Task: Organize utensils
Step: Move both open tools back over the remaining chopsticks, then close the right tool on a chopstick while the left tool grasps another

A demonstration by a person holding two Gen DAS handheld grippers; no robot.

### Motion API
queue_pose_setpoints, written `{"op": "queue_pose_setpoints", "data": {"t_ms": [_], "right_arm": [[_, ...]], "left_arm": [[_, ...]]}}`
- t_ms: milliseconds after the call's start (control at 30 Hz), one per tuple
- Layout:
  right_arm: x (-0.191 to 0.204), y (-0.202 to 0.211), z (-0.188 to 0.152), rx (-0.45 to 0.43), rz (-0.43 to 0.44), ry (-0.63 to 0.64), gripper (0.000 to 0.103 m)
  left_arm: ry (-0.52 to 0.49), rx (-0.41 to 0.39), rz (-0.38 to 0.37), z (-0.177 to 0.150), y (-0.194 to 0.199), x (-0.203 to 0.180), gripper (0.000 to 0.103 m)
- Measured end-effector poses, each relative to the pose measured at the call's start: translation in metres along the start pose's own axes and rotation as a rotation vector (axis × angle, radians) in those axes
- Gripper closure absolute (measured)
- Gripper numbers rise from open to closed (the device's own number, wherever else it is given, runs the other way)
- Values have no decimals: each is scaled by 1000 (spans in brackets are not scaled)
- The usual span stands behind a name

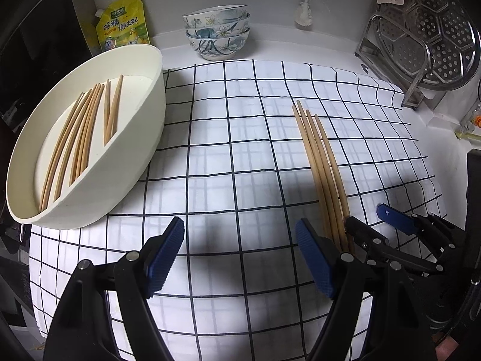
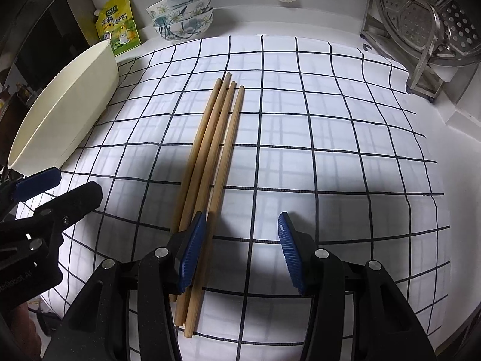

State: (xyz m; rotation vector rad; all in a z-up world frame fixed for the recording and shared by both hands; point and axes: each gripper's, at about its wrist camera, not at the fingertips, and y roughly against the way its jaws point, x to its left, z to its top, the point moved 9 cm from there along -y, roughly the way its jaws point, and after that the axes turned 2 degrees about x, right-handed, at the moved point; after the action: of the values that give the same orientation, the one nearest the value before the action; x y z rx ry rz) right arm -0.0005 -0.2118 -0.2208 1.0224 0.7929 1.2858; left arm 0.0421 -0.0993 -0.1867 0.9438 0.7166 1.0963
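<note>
A checked cloth (image 2: 330, 138) covers the bench. White tub (image 1: 132, 162) at ten o'clock holds chopsticks (image 1: 81, 138). Four loose chopsticks (image 2: 210, 156) lie centre; right gripper (image 2: 242, 252) spread wide, its left finger (image 2: 192, 252) hiding their near ends. Left gripper (image 1: 240, 255) released, empty.

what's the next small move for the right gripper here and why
Probably shift the right gripper slightly left, then close. Its jaws are open, and the four chopsticks on the checked cloth lie at or under its left pad, not centred in the gap. More chopsticks already lie in the white tray.
</note>
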Motion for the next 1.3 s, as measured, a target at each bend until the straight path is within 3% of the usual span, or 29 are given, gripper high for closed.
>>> {"op": "queue_pose_setpoints", "data": {"t_ms": [633, 1300], "right_arm": [[-51, 6, -5, -25, -39, -75, 54], [-54, 7, -5, -36, -14, -69, 54]], "left_arm": [[-28, 38, -35, -2, -36, -32, 28], [-31, 27, -43, 6, -41, -46, 28]]}}
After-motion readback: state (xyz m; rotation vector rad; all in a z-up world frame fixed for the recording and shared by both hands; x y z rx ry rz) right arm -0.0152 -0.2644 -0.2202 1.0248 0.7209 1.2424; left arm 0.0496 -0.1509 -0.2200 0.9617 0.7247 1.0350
